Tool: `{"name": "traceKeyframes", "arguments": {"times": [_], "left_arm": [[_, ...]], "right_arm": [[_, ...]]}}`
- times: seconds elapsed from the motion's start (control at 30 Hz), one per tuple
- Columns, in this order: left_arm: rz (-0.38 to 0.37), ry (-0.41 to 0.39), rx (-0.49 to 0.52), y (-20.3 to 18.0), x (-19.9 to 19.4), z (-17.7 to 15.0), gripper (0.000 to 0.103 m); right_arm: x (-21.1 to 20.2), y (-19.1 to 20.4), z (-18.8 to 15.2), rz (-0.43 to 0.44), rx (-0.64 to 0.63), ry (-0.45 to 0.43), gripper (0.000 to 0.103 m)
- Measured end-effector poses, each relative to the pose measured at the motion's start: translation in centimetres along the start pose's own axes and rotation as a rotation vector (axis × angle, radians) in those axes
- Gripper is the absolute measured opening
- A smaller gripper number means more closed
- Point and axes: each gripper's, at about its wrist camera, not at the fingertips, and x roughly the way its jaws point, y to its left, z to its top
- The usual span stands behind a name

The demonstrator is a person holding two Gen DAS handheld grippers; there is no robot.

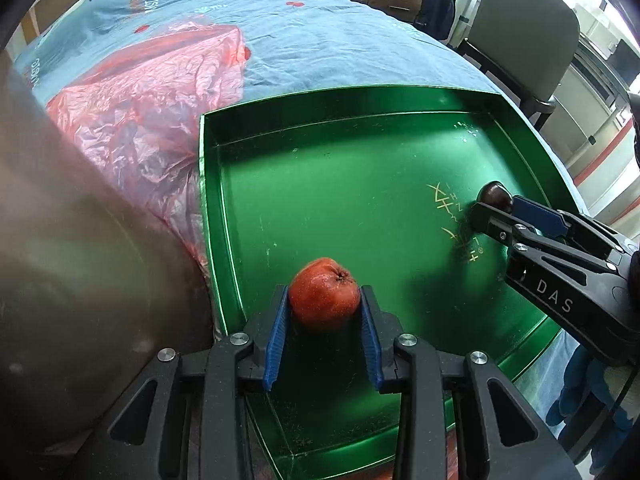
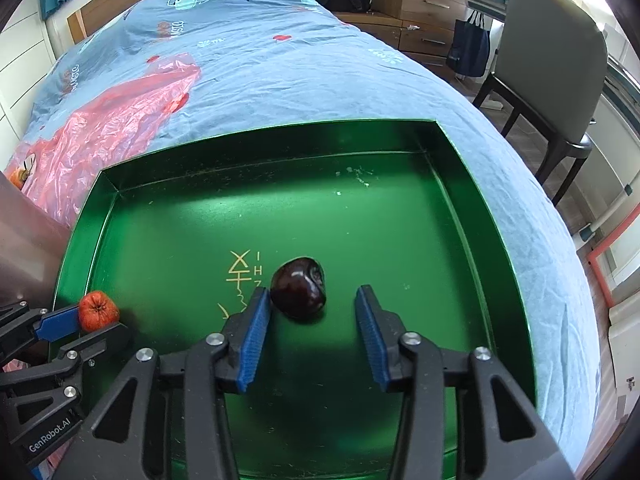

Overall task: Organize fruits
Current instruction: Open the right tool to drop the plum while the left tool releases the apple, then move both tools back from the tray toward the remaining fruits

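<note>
We are working over a bed [image 2: 320,64] with a green tray [image 2: 472,200] on its blue cover, a pink plastic bag [image 1: 152,92] just beside the tray's left wall. Both fruits are being set down in the tray. Our left tongs [image 1: 325,300] are closed on a small red fruit [image 1: 324,292] near the tray's left side, low over the floor. Our right tongs [image 2: 310,300] stand parted; the dark fruit [image 2: 298,292] lies on the tray floor, touching only the left pad. Next, we judge, the left tongs must release, and the right lift clear without nudging the dark fruit.
</note>
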Motion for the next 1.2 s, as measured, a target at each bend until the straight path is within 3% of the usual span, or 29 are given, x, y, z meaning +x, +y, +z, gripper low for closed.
{"name": "traceKeyframes", "arguments": {"times": [0.13, 0.23, 0.47, 0.6, 0.7, 0.73, 0.77, 1.03, 1.2], "left_arm": [[0.028, 0.016, -0.052, 0.5, -0.1, -1.1, 0.030], [0.055, 0.021, -0.081, 0.5, -0.4, -1.8, 0.030], [0.080, 0.029, -0.066, -0.7, -1.0, -3.2, 0.030], [0.071, 0.015, -0.024, -1.6, -1.6, -3.3, 0.038], [0.066, -0.018, -0.003, -2.1, -2.8, -3.2, 0.051], [0.075, -0.034, 0.000, -2.2, -3.3, -3.3, 0.060], [0.074, -0.050, 0.000, -2.3, -3.8, -3.3, 0.061], [0.021, -0.104, 0.067, -2.5, -7.4, -4.6, 0.061], [-0.033, -0.120, 0.150, -2.5, -10.1, -7.3, 0.062]], "right_arm": [[-0.2, 0.1, -0.1, 0.002, -0.003, -0.004, 0.052], [-0.3, 0.1, -0.4, -0.001, -0.005, -0.003, 0.065], [-0.5, 0.2, -0.8, -0.015, -0.013, 0.009, 0.078], [-1.3, 0.3, -1.1, -0.021, -0.013, 0.010, 0.081], [-2.5, 0.6, -1.0, -0.027, -0.018, -0.002, 0.094], [-3.0, 0.7, -1.0, -0.029, -0.019, -0.009, 0.094], [-3.6, 0.7, -1.0, -0.029, -0.016, -0.017, 0.094], [-8.3, 1.7, -2.1, -0.050, 0.003, -0.056, 0.096], [-10.8, 2.8, -4.1, -0.073, 0.018, -0.055, 0.096]]}}
